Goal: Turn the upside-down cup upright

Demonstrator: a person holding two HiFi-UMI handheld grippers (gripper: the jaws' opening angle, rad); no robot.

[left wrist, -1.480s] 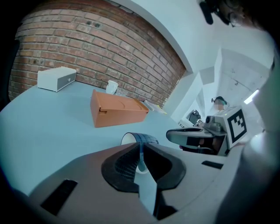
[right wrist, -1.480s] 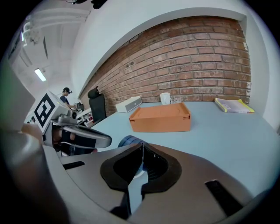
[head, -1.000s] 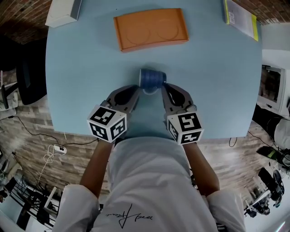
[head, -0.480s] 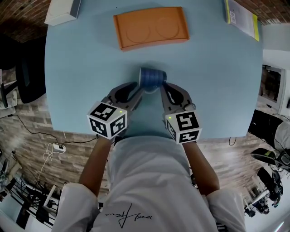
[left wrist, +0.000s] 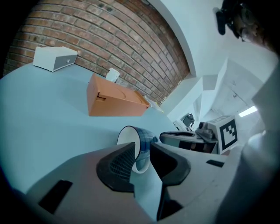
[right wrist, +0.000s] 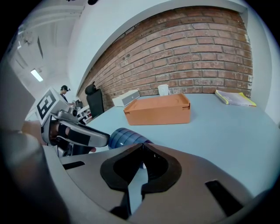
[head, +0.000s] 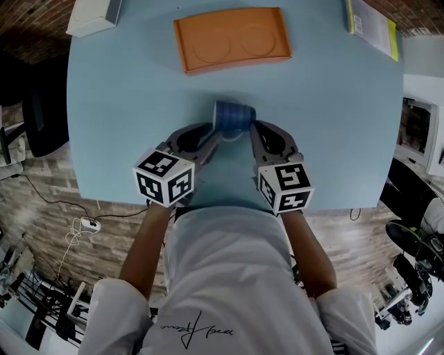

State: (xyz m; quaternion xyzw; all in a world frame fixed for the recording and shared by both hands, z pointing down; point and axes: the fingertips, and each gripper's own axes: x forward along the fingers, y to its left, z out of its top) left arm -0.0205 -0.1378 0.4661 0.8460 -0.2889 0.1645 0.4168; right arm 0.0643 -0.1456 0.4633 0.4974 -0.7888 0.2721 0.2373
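Observation:
The blue cup lies on its side in the middle of the light-blue table, its white inside turned to the left. Its white handle points toward me. In the left gripper view, my left gripper is shut on that handle; the head view shows this gripper just below the cup. My right gripper sits at the cup's lower right. In its own view the right gripper has its jaws together with nothing between them, and the ribbed cup wall lies just beyond the tips.
An orange tray with two round recesses lies at the back of the table. A white box is at the far left corner and a yellow-edged book at the far right. The table's near edge runs close to my body.
The left gripper's jaws have narrowed from wide apart onto the cup's handle. The right gripper has edged slightly up and right. The cup has barely shifted.

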